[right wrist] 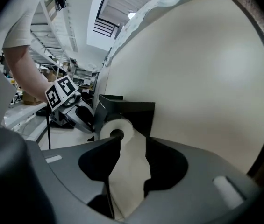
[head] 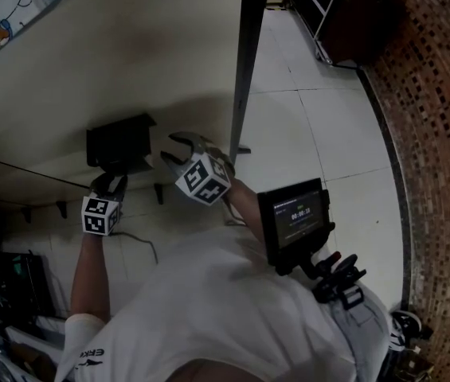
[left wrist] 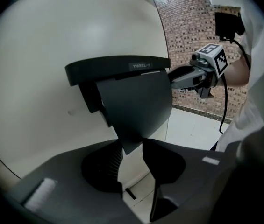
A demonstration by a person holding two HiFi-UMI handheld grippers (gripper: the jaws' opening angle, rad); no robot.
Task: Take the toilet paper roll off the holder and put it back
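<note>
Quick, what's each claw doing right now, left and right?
Left claw: closed on the lower corner of the holder's black cover.
Right claw: open, the roll's loose paper tail between its jaws, not clearly pinched.

The head camera looked steeply down past the person's white shirt (head: 232, 309) onto the holder (head: 119, 140) on the cream wall (head: 129, 46), from well above. The camera on the left gripper (head: 111, 183) sat close beneath the holder, facing up at the wall, with the right gripper (left wrist: 181, 77) at its right. The right gripper's camera faced the holder's other end, with the left gripper beyond. All three views shared the holder and the wall.
</note>
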